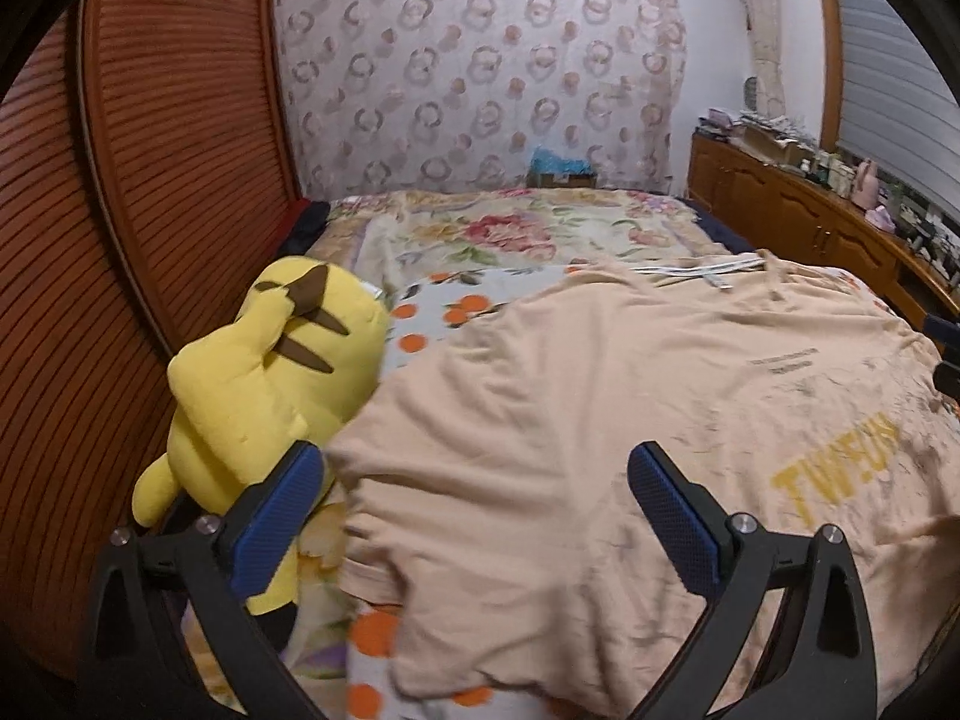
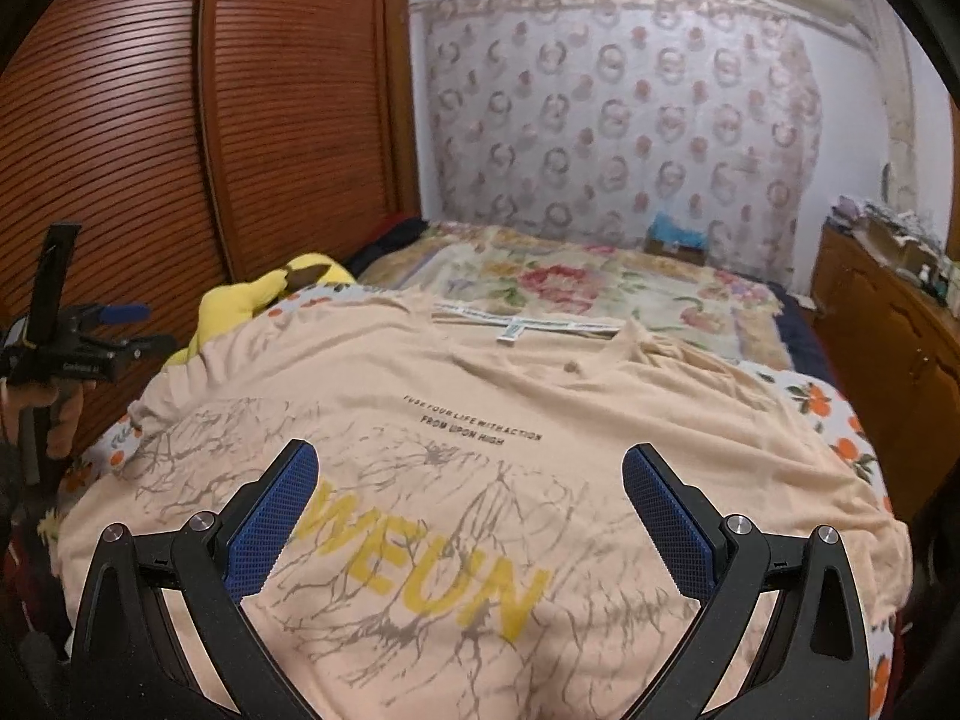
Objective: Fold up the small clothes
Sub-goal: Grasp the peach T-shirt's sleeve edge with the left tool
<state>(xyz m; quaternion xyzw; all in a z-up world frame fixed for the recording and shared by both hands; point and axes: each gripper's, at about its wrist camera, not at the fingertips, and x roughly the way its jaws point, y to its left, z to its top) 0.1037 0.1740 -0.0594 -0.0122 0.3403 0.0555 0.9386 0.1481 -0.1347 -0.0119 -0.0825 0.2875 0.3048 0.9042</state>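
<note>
A peach T-shirt [image 1: 600,396] with yellow letters and grey branch print lies spread flat on the bed, collar toward the far end; it also shows in the right wrist view [image 2: 480,396]. My left gripper [image 1: 474,480] is open and empty, hovering over the shirt's left edge. My right gripper [image 2: 471,480] is open and empty above the printed lower part of the shirt. The left gripper also shows at the left of the right wrist view [image 2: 90,336], held in a hand.
A yellow plush toy [image 1: 270,372] lies at the shirt's left edge, against the brown slatted wardrobe [image 1: 150,180]. A sheet with orange fruit print [image 1: 444,312] and a floral blanket [image 1: 510,228] cover the bed. A wooden cabinet [image 1: 798,210] with clutter stands on the right.
</note>
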